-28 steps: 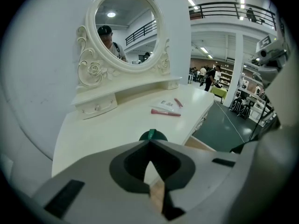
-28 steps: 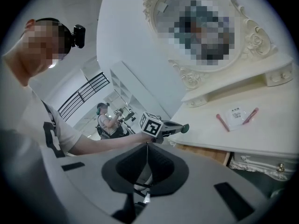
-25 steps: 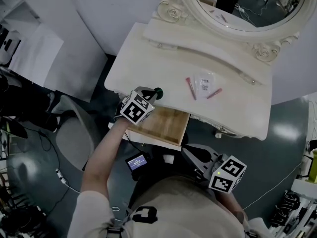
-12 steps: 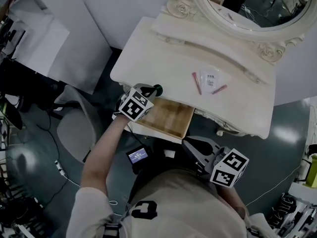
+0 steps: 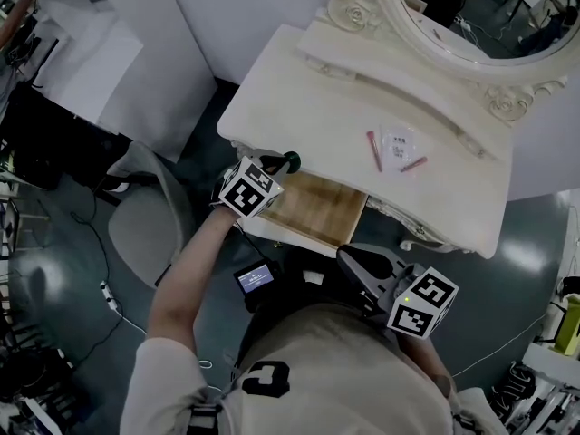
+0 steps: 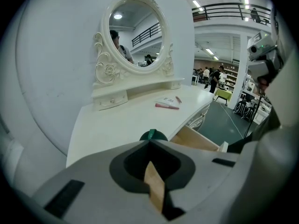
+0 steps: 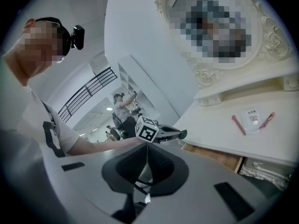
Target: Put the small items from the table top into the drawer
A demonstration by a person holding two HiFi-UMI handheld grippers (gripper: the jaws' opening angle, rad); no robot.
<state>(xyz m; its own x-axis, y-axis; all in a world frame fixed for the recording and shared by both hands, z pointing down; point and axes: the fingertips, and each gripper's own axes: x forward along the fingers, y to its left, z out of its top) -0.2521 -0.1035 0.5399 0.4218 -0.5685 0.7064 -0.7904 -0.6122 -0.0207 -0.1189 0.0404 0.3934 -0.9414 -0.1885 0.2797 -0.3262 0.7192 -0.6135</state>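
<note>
Nearest, the grey right gripper [image 5: 348,256] hangs just short of the drawer, jaws clenched on nothing. The grey left gripper [image 5: 288,162] — clenched too, empty — sits at the open wooden drawer's [image 5: 319,212] left corner. Beyond, two pink sticks [image 5: 373,150] lie either side of a clear packet [image 5: 399,141] on the cream dressing table [image 5: 281,98].

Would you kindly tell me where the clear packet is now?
In the head view the clear packet lies on the white table top between two pink sticks, up and right of the open drawer.
</note>
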